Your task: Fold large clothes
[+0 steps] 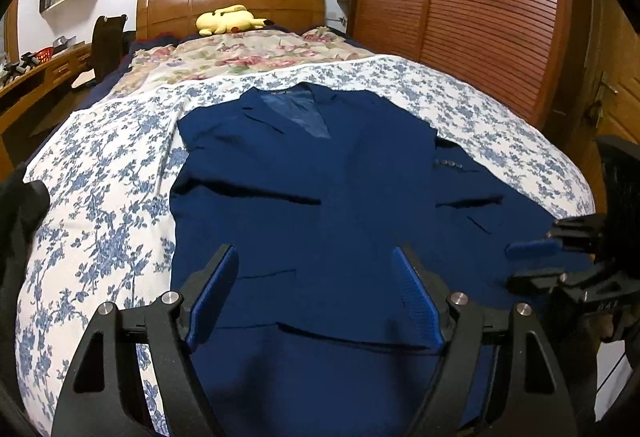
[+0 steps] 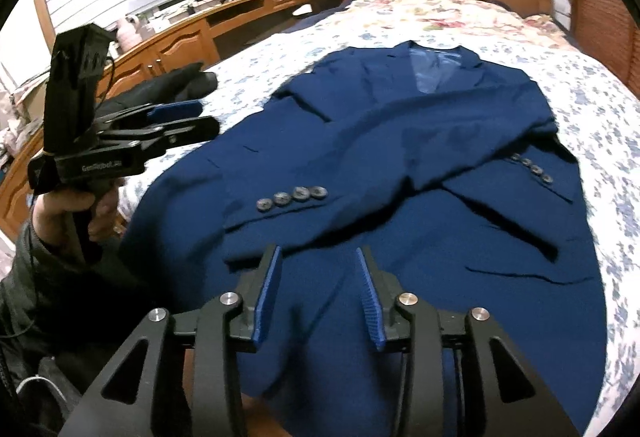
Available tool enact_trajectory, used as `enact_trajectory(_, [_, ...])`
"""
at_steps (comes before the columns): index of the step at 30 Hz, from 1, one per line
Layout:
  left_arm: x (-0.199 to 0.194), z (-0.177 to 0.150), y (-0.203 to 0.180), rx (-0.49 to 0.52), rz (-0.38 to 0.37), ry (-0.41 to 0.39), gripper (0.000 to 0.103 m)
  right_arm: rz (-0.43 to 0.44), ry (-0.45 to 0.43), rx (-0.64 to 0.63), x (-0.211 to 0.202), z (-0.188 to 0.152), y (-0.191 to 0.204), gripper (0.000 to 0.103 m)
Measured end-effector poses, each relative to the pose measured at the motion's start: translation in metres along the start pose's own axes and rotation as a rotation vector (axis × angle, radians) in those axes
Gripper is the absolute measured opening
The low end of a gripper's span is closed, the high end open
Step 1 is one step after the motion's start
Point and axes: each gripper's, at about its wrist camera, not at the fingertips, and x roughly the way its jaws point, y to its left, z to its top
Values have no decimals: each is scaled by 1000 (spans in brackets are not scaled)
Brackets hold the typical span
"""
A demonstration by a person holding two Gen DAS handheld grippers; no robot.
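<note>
so I've got the navy jacket (image 2: 400, 165) flat on the bed (image 1: 100, 165), collar far end, hem nearest, both sleeves apparently crossed over, left hand-held gripper (image 1: 316, 293) wide, right hand-held gripper (image 2: 318, 297) half-open, both empty above the hem.

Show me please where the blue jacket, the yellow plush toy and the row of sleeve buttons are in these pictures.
blue jacket (image 1: 320, 165): left wrist view, on its chest area.
yellow plush toy (image 1: 228, 19): left wrist view, on its body, by the headboard.
row of sleeve buttons (image 2: 291, 196): right wrist view, between the middle buttons on the near cuff.
</note>
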Motion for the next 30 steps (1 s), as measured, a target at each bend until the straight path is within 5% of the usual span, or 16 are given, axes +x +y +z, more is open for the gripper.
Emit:
enact_trajectory(7, [16,-15,7,-20,5,94,56,-85,-4,19,-3,-8,-8,43])
enact_trajectory(12, [24,-25,5,-9,1,149,54,-126,-6,30,-5,-12,-11,43])
enact_trajectory(17, [33,-32,6,-6,5,193,40,-143,-8,52,-11,-16,-16,43])
enact_trajectory(24, [39,-33,14,-27,-7,221,40,-148,-15,95,-21,-24,-21,44])
enact_trajectory(30, [39,-32,13,-23,-3,218,13,-179,-47,119,-30,-30,-26,45])
